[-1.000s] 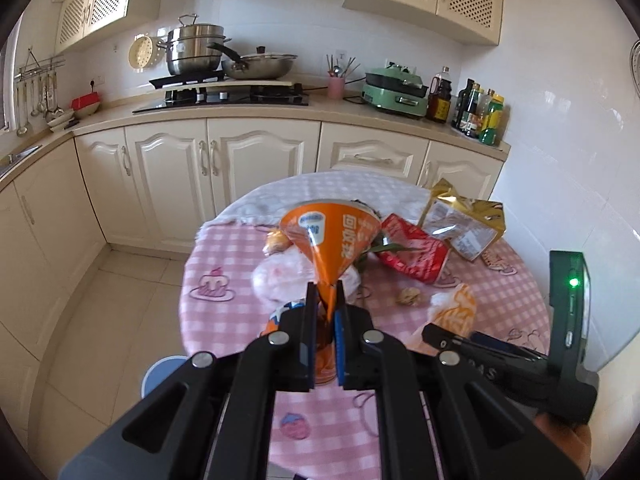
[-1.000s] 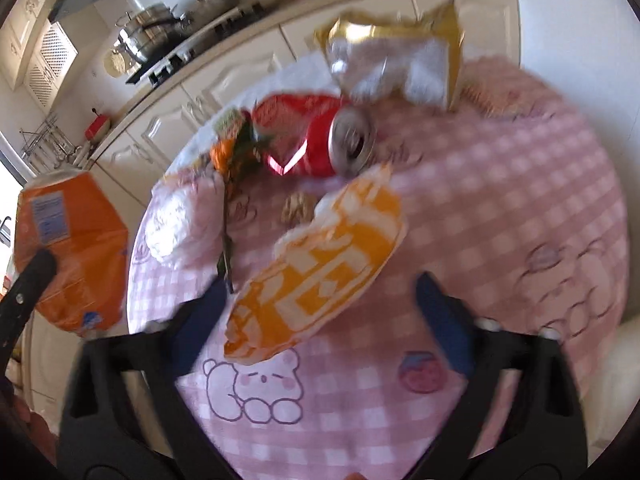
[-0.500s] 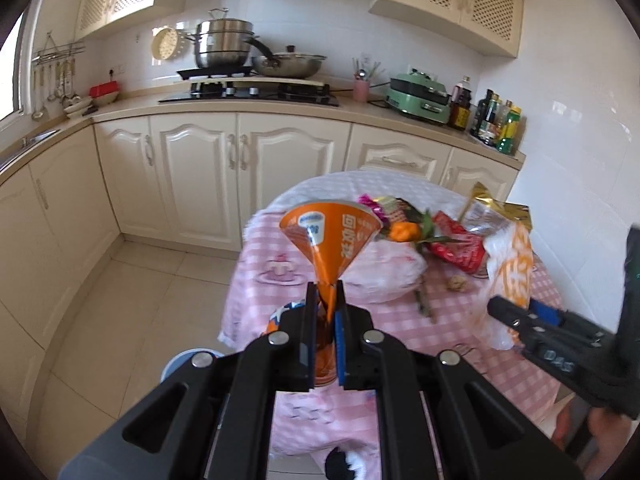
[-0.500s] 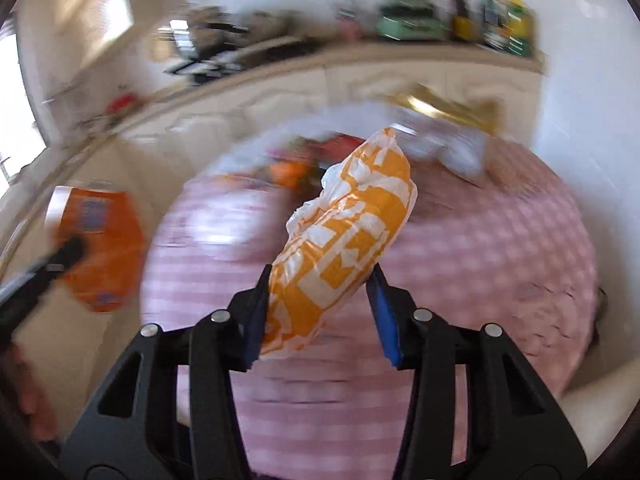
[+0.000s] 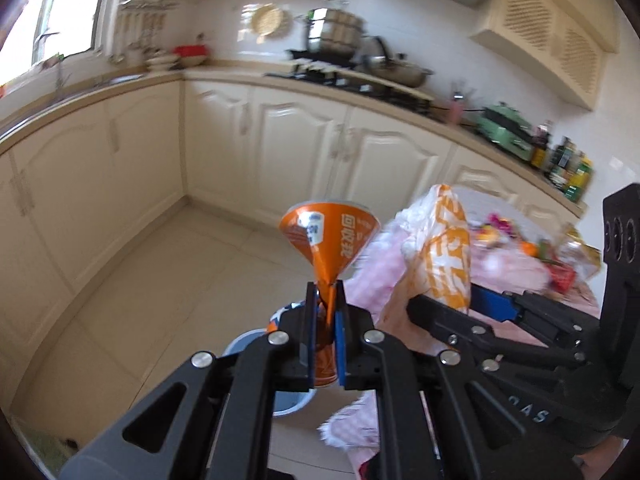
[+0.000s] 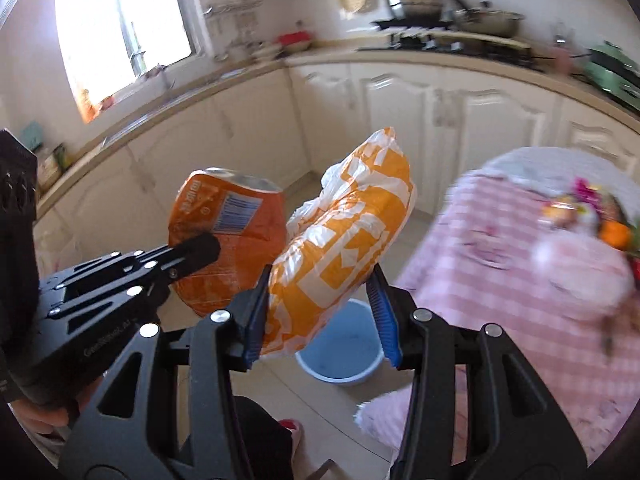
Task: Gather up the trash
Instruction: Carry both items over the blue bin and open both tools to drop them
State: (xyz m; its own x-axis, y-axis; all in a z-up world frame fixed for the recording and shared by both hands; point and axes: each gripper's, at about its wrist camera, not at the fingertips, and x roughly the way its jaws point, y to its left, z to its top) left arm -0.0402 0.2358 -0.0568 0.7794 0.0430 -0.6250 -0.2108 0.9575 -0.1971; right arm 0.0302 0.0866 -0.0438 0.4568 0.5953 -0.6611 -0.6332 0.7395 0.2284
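My left gripper (image 5: 325, 292) is shut on the pinched lower end of a crumpled orange snack packet (image 5: 332, 232), which fans out above the jaws. Beside it, my right gripper (image 6: 320, 308) is shut on a puffy orange-and-white plastic bag (image 6: 348, 224); both blue pads press its sides. The two grippers hang side by side over the tiled floor, left of the table. A light blue bin (image 6: 340, 344) stands on the floor below and just beyond the bag. In the left wrist view the bin (image 5: 240, 346) is mostly hidden behind my fingers.
The round table with a pink checked cloth (image 6: 520, 280) is at the right and still holds wrappers, an orange and flowers (image 6: 616, 232). Cream kitchen cabinets (image 5: 304, 152) run along the back and left. A person's dark trouser leg and red shoe (image 6: 288, 424) are below.
The right gripper closed on the orange-and-white bag and lifted it off the table. Both grippers then swung left, away from the table, until the blue bin came into view beneath them.
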